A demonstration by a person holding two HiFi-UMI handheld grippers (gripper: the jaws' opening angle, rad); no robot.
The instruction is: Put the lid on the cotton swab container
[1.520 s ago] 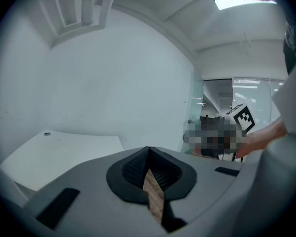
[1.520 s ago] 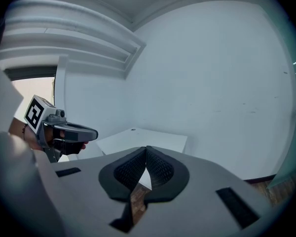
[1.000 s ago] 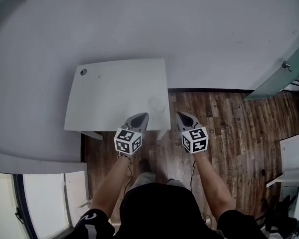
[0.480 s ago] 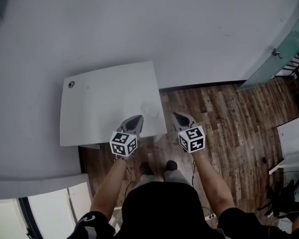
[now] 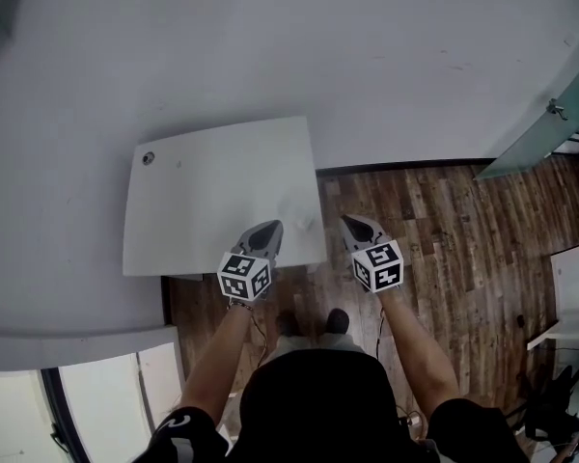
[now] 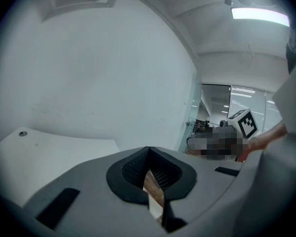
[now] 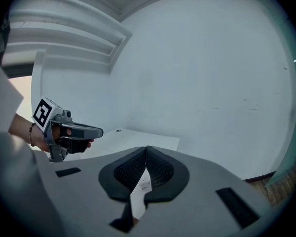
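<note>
A clear, faint cotton swab container (image 5: 295, 210) stands near the front right corner of the white table (image 5: 212, 196). I cannot pick out its lid apart from it. My left gripper (image 5: 270, 227) hangs over the table's front edge, just left of the container, shut and empty (image 6: 148, 149). My right gripper (image 5: 351, 222) is off the table's right edge above the wood floor, also shut with nothing in it (image 7: 146, 148). Through the right gripper's jaw gap a bit of white printed label (image 7: 144, 183) shows.
A small round fitting (image 5: 149, 158) sits in the table's far left corner. White wall rises behind the table. Dark wood floor (image 5: 434, 230) lies to the right, with a glass door (image 5: 545, 133) at the far right and white furniture (image 5: 577, 283) at the right edge.
Both grippers have edged forward toward the table, still shut. The head view has swung a little, so the table sits slightly differently in the picture.
</note>
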